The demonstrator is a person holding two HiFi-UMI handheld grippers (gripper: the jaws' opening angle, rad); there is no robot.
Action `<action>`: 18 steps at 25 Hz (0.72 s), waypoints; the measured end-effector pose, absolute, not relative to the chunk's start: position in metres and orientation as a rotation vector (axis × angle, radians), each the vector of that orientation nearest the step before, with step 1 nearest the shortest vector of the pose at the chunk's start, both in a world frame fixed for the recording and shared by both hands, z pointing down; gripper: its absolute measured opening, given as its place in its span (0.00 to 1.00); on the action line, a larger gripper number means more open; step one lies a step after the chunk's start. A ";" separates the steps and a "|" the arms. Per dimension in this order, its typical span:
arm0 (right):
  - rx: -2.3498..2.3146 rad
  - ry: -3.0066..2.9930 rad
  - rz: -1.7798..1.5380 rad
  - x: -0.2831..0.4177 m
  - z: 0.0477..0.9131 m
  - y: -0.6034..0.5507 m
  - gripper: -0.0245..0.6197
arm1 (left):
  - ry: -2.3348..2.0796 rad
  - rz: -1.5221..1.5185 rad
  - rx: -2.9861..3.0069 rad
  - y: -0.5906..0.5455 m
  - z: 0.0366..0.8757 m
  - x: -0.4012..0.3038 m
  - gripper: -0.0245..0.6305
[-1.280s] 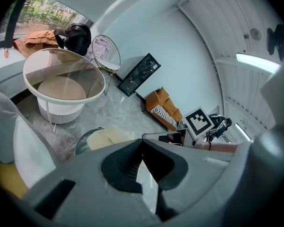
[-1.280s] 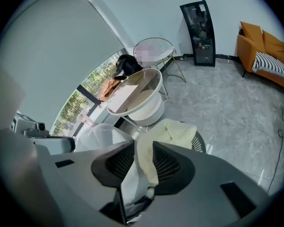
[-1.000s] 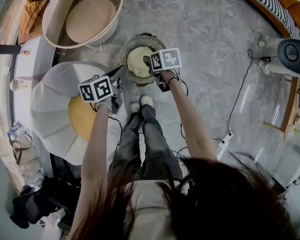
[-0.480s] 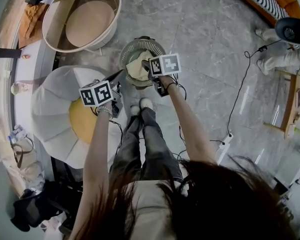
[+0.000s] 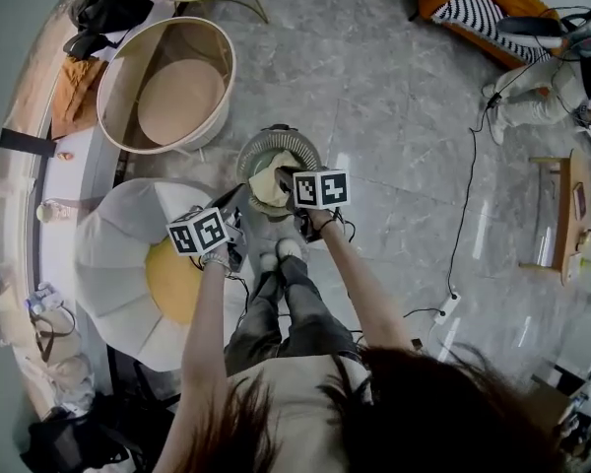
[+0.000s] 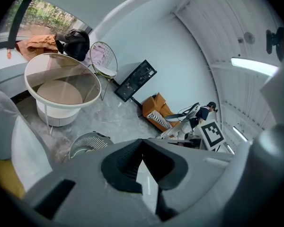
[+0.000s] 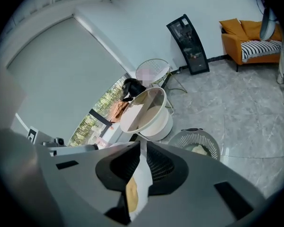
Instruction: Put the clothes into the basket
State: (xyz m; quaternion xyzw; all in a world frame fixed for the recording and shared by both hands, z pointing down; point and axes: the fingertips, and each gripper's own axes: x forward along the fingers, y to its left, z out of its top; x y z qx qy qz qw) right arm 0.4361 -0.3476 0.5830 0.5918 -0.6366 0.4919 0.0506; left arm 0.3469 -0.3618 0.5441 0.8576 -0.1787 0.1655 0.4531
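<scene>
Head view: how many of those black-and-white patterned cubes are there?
2. One cube at the left, by the white chair; the other at the right, beside the basket. None looks hidden.

Open floor [image 5: 414,146] right of basket [image 5: 259,151]

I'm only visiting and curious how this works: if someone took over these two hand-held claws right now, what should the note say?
Left claw: shut, empty.
Right claw: its jaws have just been closing; they pinch a pale yellow cloth.
Cloth: top end held up by the right claw, the rest lying in the grey slatted basket.
Done: cloth is partly in the basket.
Left: probably open the right claw over the basket so the cloth drops fully in.
</scene>
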 end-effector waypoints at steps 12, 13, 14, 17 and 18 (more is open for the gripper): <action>1.839 -2.134 1.488 0.421 0.516 -0.347 0.07 | -0.437 0.310 2.214 -0.354 0.490 0.352 0.05; 1.836 -2.149 1.488 0.420 0.511 -0.347 0.07 | -0.437 0.301 2.220 -0.353 0.486 0.353 0.05; 1.834 -2.162 1.488 0.418 0.508 -0.346 0.07 | -0.438 0.293 2.226 -0.353 0.483 0.353 0.05; 1.835 -2.191 1.488 0.416 0.499 -0.344 0.07 | -0.440 0.278 2.242 -0.350 0.475 0.354 0.05; 1.837 -2.201 1.489 0.416 0.496 -0.344 0.07 | -0.440 0.274 2.246 -0.349 0.473 0.355 0.05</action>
